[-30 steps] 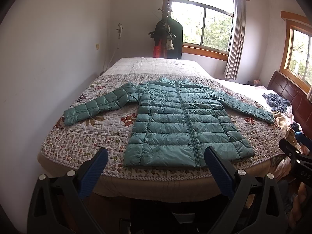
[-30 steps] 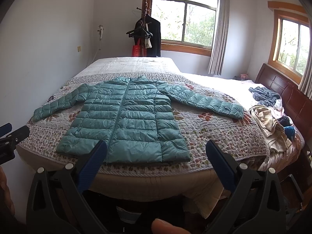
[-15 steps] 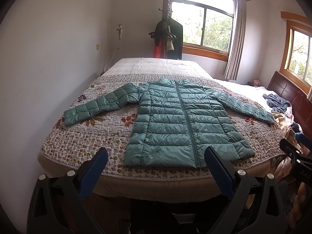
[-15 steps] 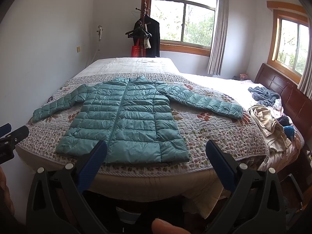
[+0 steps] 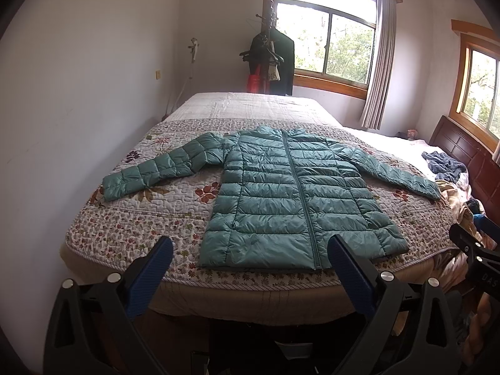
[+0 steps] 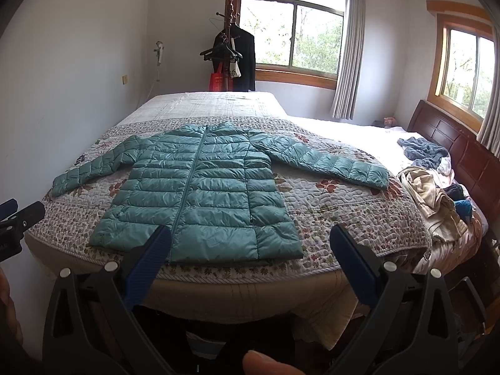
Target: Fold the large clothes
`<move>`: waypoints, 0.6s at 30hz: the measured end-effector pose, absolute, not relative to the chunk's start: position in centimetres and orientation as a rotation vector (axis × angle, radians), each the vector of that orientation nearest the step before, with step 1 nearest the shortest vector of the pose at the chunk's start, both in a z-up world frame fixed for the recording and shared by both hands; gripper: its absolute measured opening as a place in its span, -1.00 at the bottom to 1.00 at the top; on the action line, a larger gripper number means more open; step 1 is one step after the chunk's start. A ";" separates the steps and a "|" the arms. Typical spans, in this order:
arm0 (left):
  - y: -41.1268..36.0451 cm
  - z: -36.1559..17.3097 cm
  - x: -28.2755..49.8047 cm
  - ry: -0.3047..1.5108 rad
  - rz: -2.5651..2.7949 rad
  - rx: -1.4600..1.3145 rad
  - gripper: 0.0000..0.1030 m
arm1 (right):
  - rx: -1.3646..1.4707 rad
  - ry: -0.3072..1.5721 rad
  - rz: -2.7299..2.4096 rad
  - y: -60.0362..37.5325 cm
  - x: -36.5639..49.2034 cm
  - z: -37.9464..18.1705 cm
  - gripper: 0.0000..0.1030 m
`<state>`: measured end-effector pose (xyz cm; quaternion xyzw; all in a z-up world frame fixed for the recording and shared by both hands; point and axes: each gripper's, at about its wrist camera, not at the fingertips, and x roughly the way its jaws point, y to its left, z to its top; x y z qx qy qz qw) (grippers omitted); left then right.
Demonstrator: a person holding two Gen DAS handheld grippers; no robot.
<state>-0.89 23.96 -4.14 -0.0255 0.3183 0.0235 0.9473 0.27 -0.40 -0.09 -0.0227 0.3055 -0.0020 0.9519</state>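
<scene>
The jacket (image 5: 290, 193) lies flat and zipped on the bed (image 5: 131, 228), hem at the near edge, collar far, its long axis running away from both grippers, 2 sleeves spread left and right. The left gripper (image 5: 248, 259) and right gripper (image 6: 250, 250) hang released, jaws wide, short of the hem. The left one sits nearer the left sleeve (image 5: 162, 168), the right one nearer the right sleeve (image 6: 328, 162).
</scene>
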 end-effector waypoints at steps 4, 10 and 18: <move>24.0 -4.2 -0.9 0.648 0.050 -0.051 0.93 | -0.046 0.622 -0.004 -0.4 0.2 -0.1 0.94; 23.9 -4.4 -0.8 0.648 0.053 -0.050 0.93 | -0.045 0.625 -0.006 -0.4 0.3 -0.1 0.95; 24.0 -4.5 -0.6 0.649 0.057 -0.050 0.93 | -0.043 0.628 -0.012 -0.5 0.8 -0.3 0.95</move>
